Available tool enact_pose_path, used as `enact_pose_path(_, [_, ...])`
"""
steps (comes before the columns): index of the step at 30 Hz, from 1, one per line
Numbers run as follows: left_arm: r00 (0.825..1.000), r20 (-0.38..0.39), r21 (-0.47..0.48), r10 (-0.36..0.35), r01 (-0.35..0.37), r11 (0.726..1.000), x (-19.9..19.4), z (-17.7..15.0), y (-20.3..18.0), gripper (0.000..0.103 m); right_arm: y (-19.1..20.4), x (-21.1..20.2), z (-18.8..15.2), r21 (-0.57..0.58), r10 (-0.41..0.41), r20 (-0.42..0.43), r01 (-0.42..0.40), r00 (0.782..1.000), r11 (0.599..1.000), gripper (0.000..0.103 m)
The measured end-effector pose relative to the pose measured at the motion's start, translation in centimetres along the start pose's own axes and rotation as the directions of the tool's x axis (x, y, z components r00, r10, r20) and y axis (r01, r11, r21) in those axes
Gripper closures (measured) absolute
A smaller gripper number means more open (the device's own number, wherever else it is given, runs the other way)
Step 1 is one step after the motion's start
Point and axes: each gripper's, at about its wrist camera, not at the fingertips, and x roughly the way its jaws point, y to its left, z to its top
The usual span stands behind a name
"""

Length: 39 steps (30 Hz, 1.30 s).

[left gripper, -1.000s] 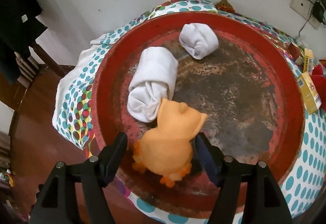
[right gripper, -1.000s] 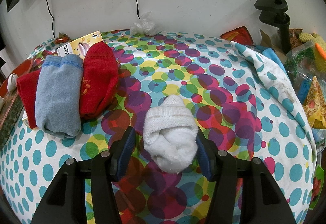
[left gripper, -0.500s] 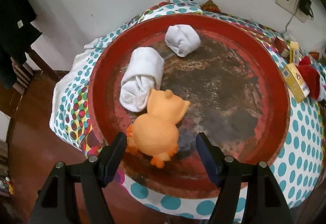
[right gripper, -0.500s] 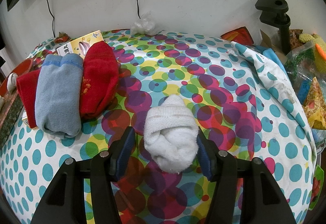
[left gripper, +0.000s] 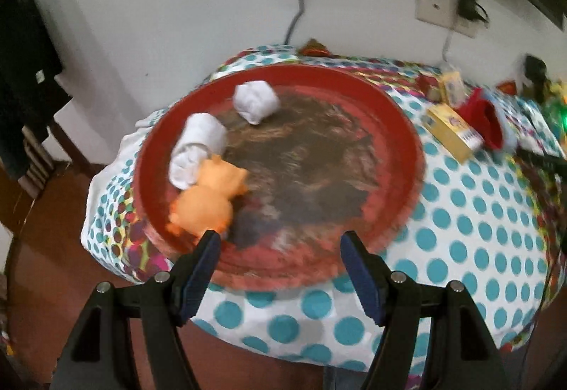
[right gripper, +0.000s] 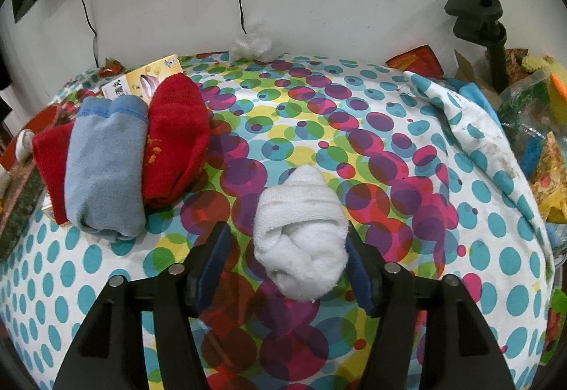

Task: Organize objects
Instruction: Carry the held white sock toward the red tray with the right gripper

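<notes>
My left gripper [left gripper: 280,248] is open and empty, hovering over the near rim of the round red tray [left gripper: 400,128]. On the tray lie an orange toy animal [left gripper: 209,198], a long white sock roll [left gripper: 196,145] touching it, and a smaller white sock roll [left gripper: 255,99] further back. In the right wrist view a balled white sock [right gripper: 301,230] rests on the dotted tablecloth [right gripper: 389,128] between the jaws of my right gripper [right gripper: 285,248]. Those jaws are opening. The left pad stands clear of the sock and the right pad is at its edge.
A light blue sock [right gripper: 106,163] lies between two red socks [right gripper: 177,135] to the left, with a yellow box [right gripper: 141,82] behind them. A black clamp [right gripper: 478,21] and plastic bags [right gripper: 531,128] crowd the right edge. Wall sockets and cables are behind.
My left gripper has drawn back from the orange toy, which stays on the tray, and the view has swung right. My right gripper's jaws have widened off the white sock.
</notes>
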Motion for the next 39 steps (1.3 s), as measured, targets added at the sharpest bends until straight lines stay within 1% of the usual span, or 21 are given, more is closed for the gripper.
enact_pose_path(2, [1.0, 0.007, 0.033, -0.016, 0.016, 0.999, -0.1, -0.7, -1.0, 0.031, -0.4, -0.1, -0.1, 0.015, 0.005, 0.003, -0.005, 1.0, 1.0, 0.04])
enact_pose_path(4, [1.0, 0.024, 0.053, -0.007, 0.005, 0.999, -0.3, -1.4, -1.8, 0.031, -0.7, -0.3, -0.3, 0.028, 0.005, 0.005, -0.005, 1.0, 1.0, 0.04])
enact_pose_path(9, [0.998, 0.026, 0.053, -0.055, 0.053, 0.997, -0.5, -2.4, -2.2, 0.031, -1.0, -0.8, -1.0, 0.039, -0.008, 0.007, 0.007, 1.0, 0.999, 0.04])
enact_pose_path(10, [0.998, 0.027, 0.057, -0.05, 0.048, 0.997, -0.6, -2.5, -2.3, 0.031, -0.9, -1.0, -1.1, 0.034, -0.013, 0.01, 0.013, 1.0, 0.999, 0.041])
enact_pose_path(11, [0.998, 0.033, 0.059, -0.046, 0.044, 0.997, -0.7, -2.6, -2.4, 0.031, -0.9, -1.3, -1.2, 0.024, -0.027, 0.024, 0.027, 0.999, 0.999, 0.046])
enact_pose_path(13, [0.997, 0.038, 0.066, -0.06, 0.057, 0.996, -1.1, -2.8, -2.5, 0.031, -0.8, -1.7, -1.3, 0.006, -0.037, 0.03, 0.036, 0.999, 0.999, 0.054])
enact_pose_path(14, [0.997, 0.04, 0.068, -0.065, 0.062, 0.996, -1.3, -2.9, -2.5, 0.031, -0.9, -1.8, -1.3, 0.0, -0.044, 0.03, 0.044, 0.999, 0.999, 0.061])
enact_pose_path(15, [0.997, 0.039, 0.069, -0.066, 0.063, 0.996, -1.4, -3.0, -2.4, 0.031, -1.0, -1.9, -1.3, -0.006, -0.05, 0.027, 0.051, 0.998, 0.999, 0.065])
enact_pose_path(16, [0.998, 0.036, 0.064, -0.058, 0.056, 0.996, -1.5, -3.1, -2.3, 0.031, -1.2, -1.9, -1.3, -0.008, -0.061, 0.026, 0.061, 0.998, 0.998, 0.072])
enact_pose_path(17, [0.998, 0.038, 0.06, -0.053, 0.051, 0.997, -1.6, -3.3, -2.1, 0.031, -1.3, -2.1, -1.4, -0.009, -0.065, 0.03, 0.066, 0.997, 0.998, 0.073])
enact_pose_path(19, [0.998, 0.035, 0.041, -0.043, 0.042, 0.998, -1.8, -3.8, -1.5, 0.031, -1.8, -2.2, -1.4, -0.011, -0.075, 0.031, 0.075, 0.997, 0.997, 0.074])
enact_pose_path(22, [0.998, 0.017, -0.003, -0.056, 0.056, 0.998, -1.9, -4.6, -0.3, 0.031, -2.3, -2.7, -1.7, -0.022, -0.097, 0.034, 0.098, 0.995, 0.995, 0.075])
enact_pose_path(23, [0.998, 0.005, -0.011, -0.06, 0.061, 0.998, -1.8, -4.8, -0.1, 0.031, -2.3, -3.1, -2.0, -0.028, -0.108, 0.037, 0.109, 0.994, 0.994, 0.075])
enact_pose_path(25, [0.998, 0.007, -0.019, -0.068, 0.068, 0.998, -1.9, -5.0, 0.3, 0.031, -2.3, -3.6, -2.4, -0.032, -0.121, 0.043, 0.123, 0.992, 0.992, 0.075])
enact_pose_path(30, [0.996, -0.005, -0.017, -0.092, 0.092, 0.996, -1.6, -5.2, 0.5, 0.031, -3.4, -5.2, -2.8, 0.031, -0.137, 0.034, 0.136, 0.99, 0.99, 0.075])
enact_pose_path(34, [0.997, -0.009, 0.017, -0.075, 0.076, 0.997, -1.6, -5.5, 0.1, 0.031, -2.4, -7.7, -2.8, 0.032, -0.122, 0.064, 0.12, 0.99, 0.992, 0.075])
enact_pose_path(36, [0.998, 0.0, 0.024, -0.064, 0.064, 0.998, -1.7, -5.5, 0.0, 0.031, -1.2, -8.8, -2.3, 0.033, -0.081, 0.078, 0.079, 0.994, 0.996, 0.075])
enact_pose_path(39, [0.997, -0.012, 0.004, -0.077, 0.077, 0.997, -1.5, -5.5, 0.4, 0.031, 1.0, -10.7, -1.8, 0.003, -0.026, 0.095, 0.026, 0.995, 1.0, 0.075])
